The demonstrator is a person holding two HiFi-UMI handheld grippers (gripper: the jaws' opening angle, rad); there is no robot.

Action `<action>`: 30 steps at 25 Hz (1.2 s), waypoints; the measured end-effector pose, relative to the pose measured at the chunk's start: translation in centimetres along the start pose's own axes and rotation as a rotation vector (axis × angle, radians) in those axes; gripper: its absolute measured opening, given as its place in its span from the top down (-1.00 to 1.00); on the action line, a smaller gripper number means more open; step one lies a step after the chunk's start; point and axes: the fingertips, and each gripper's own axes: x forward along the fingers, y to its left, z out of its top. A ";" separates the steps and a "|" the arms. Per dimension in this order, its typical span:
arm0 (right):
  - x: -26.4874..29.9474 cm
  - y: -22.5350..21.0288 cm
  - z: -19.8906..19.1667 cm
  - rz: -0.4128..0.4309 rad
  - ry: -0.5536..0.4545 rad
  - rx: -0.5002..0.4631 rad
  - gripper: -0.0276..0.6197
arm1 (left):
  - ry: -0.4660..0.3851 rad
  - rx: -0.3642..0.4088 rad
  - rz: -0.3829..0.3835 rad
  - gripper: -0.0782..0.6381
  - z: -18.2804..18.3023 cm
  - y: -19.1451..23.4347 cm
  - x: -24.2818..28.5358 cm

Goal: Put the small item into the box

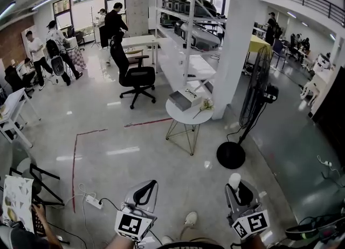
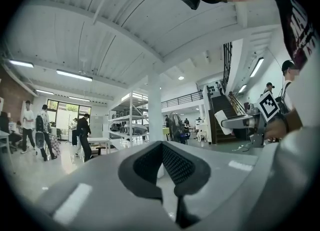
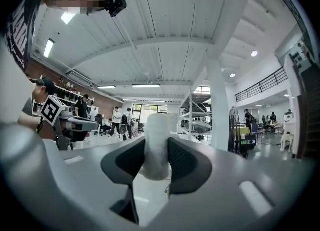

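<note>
I am gripping the small item (image 3: 156, 135), a white roll I judge light and squashy, round its middle in my right gripper (image 3: 156, 150), while my left gripper (image 2: 161, 146) is hanging closed and empty, both well apart from the box (image 1: 182, 101) on the round table (image 1: 178, 118).

The small item (image 3: 156, 142), a whitish roll, stood upright between the right gripper's (image 1: 236, 187) jaws. The grey box (image 1: 181, 101) sat on the round tabletop (image 1: 180, 117), well apart.

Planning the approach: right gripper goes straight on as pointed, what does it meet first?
Nothing close: right gripper, shut on the white item, likely reaches the round table first; fan stands just right. Depth unclear.
</note>
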 end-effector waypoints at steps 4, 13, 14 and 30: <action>1.8 -1.0 -1.1 0.002 0.021 -0.004 0.42 | 0.006 -0.003 0.010 0.78 -0.6 0.8 1.8; 9.8 -4.8 -3.1 0.038 0.048 0.053 0.42 | 0.055 -0.008 0.029 0.78 -2.8 4.1 9.7; 10.9 -5.3 -3.1 0.044 0.052 0.042 0.42 | 0.056 -0.002 0.030 0.78 -2.6 4.4 10.9; 22.1 -15.7 -5.2 0.103 0.079 0.018 0.43 | 0.070 0.021 0.047 0.78 -1.9 5.6 25.8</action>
